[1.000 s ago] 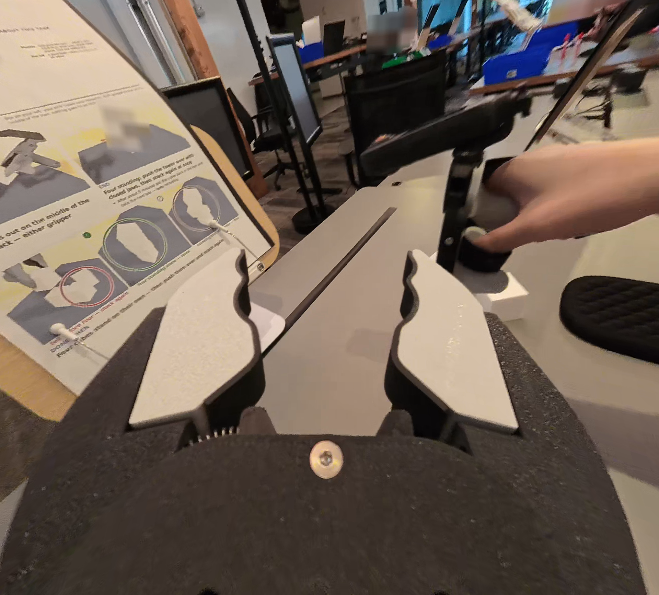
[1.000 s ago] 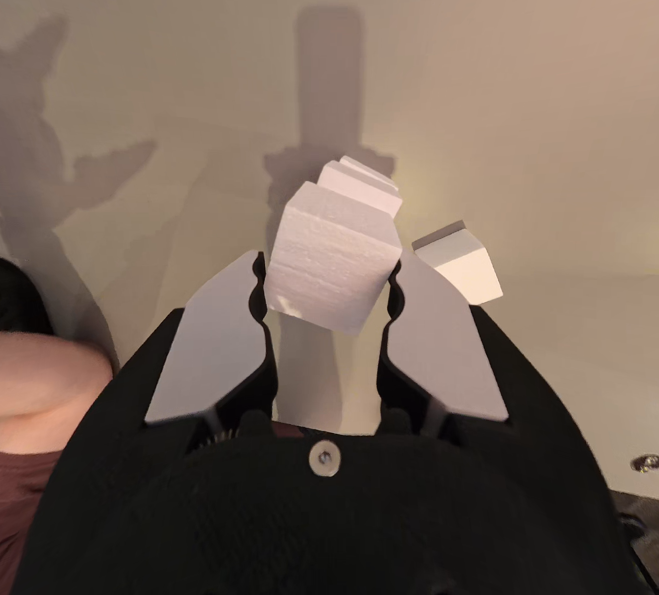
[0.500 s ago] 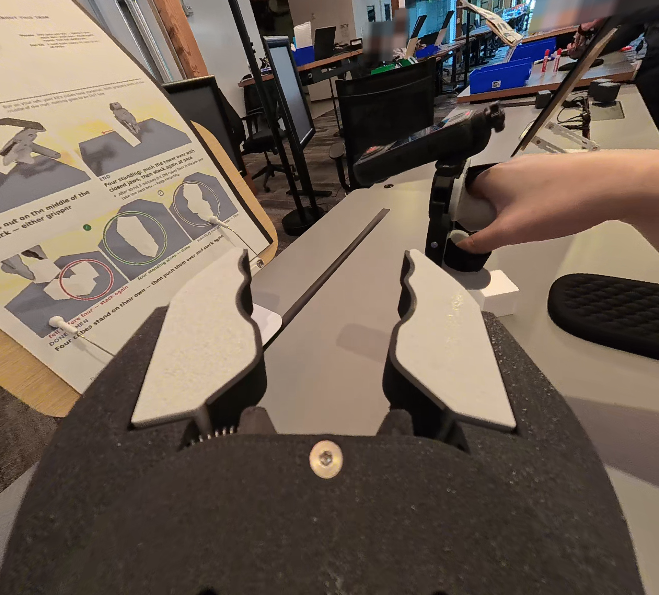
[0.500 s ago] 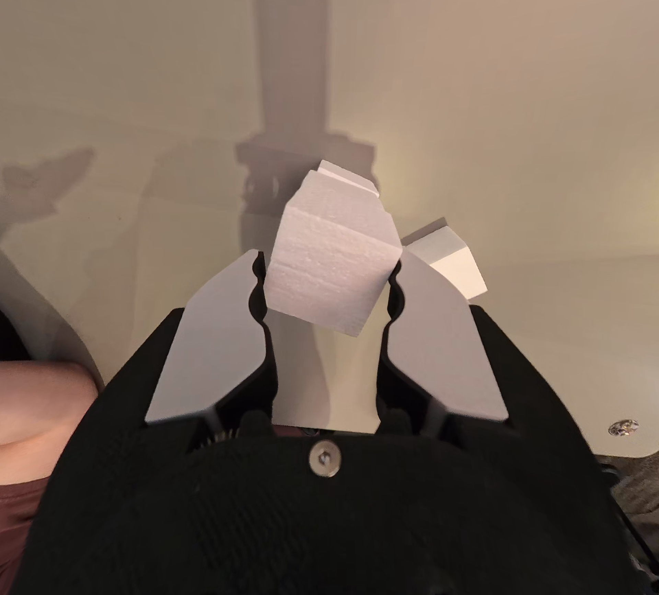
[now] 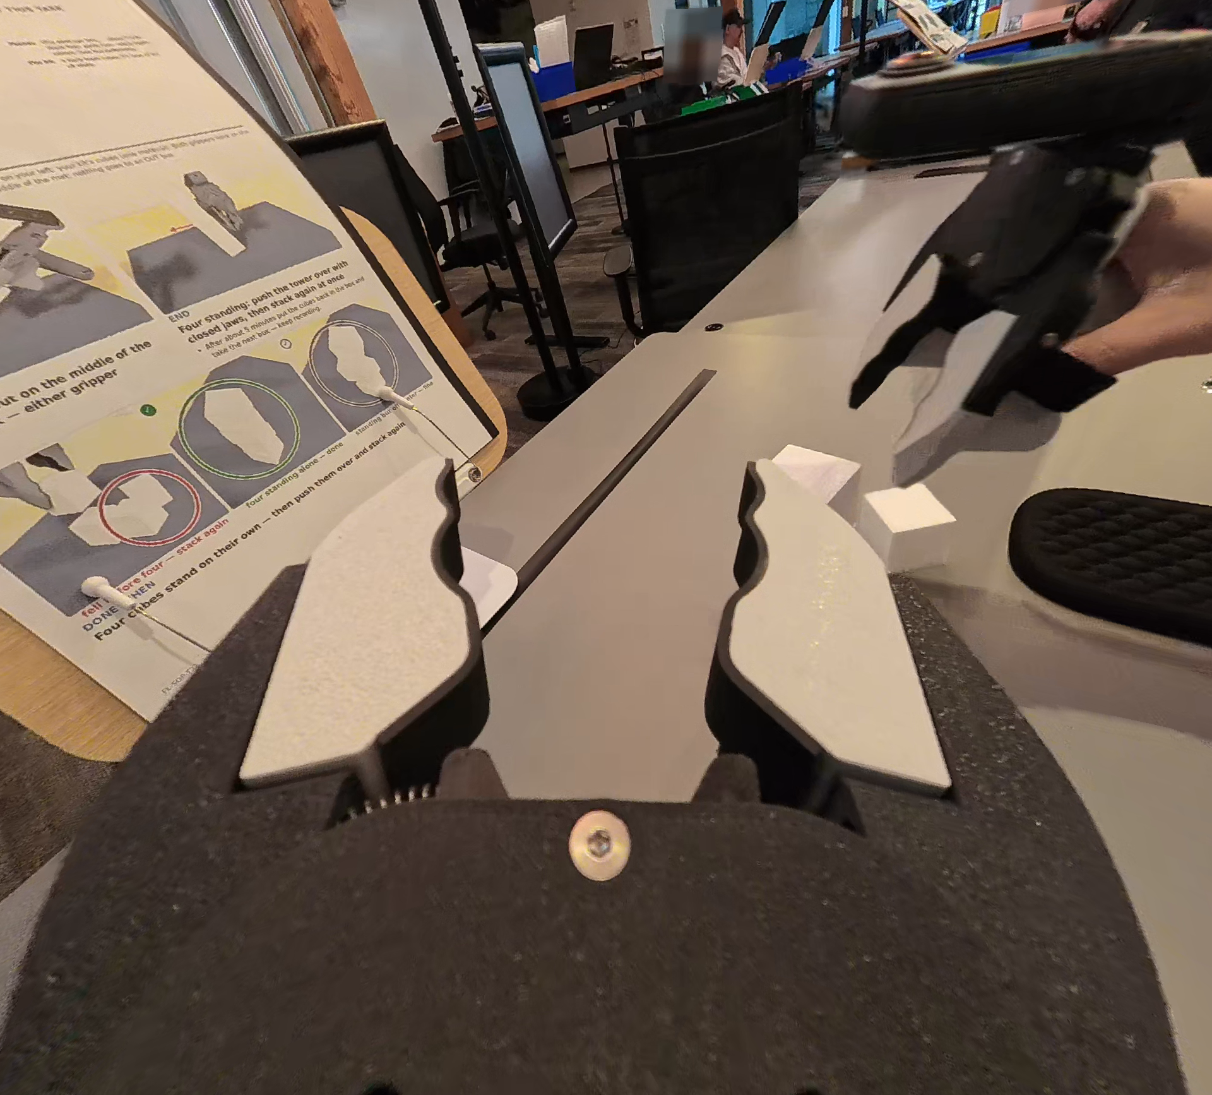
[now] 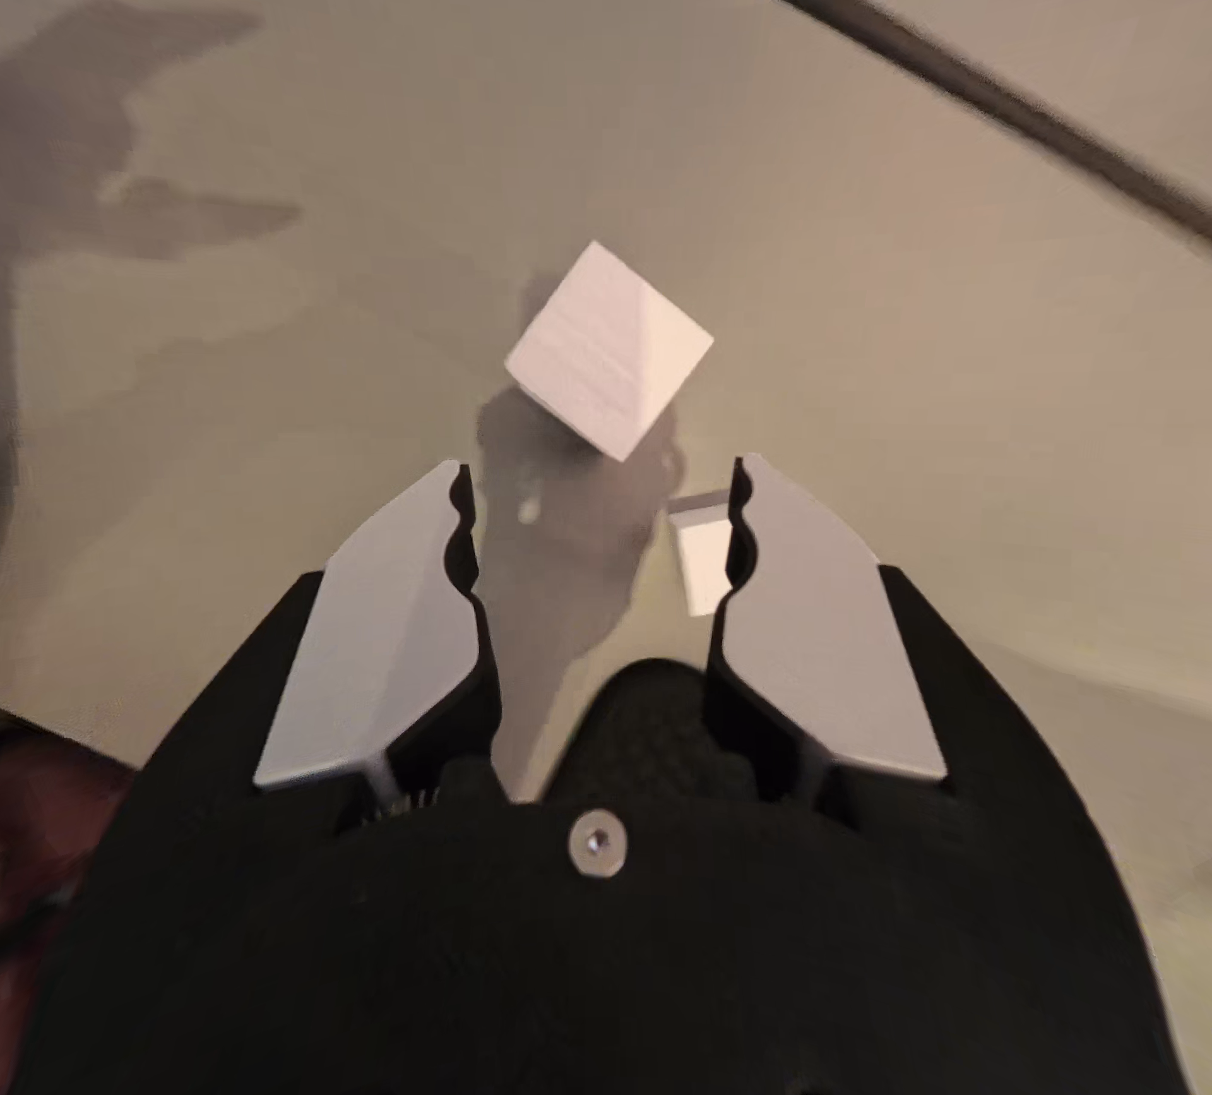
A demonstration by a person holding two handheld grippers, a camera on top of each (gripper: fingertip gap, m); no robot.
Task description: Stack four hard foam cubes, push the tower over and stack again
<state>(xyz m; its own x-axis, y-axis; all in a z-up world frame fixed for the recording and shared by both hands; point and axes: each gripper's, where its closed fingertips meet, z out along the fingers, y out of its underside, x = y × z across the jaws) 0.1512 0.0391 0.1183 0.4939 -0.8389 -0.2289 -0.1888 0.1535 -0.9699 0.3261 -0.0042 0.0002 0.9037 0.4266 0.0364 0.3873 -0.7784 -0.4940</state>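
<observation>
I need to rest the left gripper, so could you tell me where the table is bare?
Bare grey table lies ahead between the dark groove and the white foam cubes. Rightward is crowded: cubes, black pad, right gripper.

From the left claw (image 5: 600, 538) we look low and nearly level along the grey surface (image 5: 656, 545) toward the office beyond, with a poster board (image 5: 164, 309) close on our left. From the right claw (image 6: 603, 529) we look steeply down, close above the same surface (image 6: 852, 309). Both views share the white cubes (image 5: 908, 522) (image 6: 606, 348) (and the dark seam (image 5: 623, 460) (image 6: 918, 60)).
</observation>
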